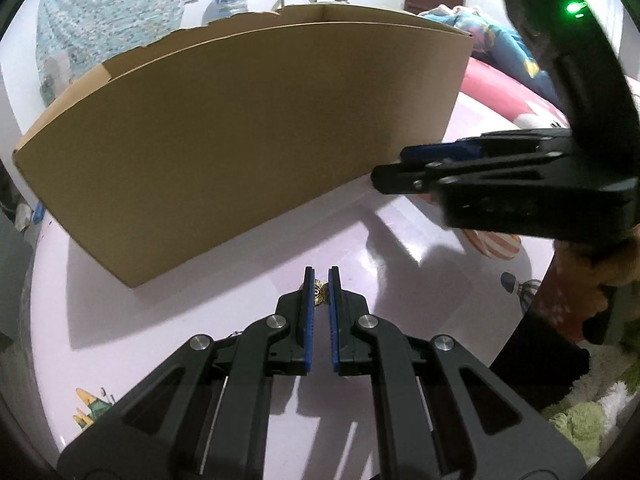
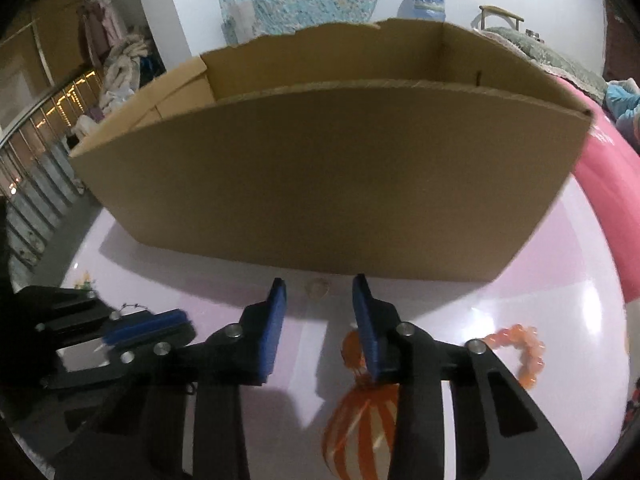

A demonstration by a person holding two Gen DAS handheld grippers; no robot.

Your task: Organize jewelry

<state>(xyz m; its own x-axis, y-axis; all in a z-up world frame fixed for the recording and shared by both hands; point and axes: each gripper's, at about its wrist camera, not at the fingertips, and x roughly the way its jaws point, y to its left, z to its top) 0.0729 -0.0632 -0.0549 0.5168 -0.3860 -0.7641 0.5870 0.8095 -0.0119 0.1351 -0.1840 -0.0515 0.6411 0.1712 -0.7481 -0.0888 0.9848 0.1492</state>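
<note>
Left tongs point(image 1: 320, 280) (probably) around gold trinket point(image 1: 319, 295)

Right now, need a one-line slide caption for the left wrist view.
Left gripper pinches a small gold ornament above the pink table, facing the cardboard box.

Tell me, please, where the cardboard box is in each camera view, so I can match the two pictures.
Left wrist view: the cardboard box fills the upper left and centre, beyond the left gripper.
Right wrist view: the cardboard box spans the centre.
Shared landmark: the blue water jug behind the box.
</note>
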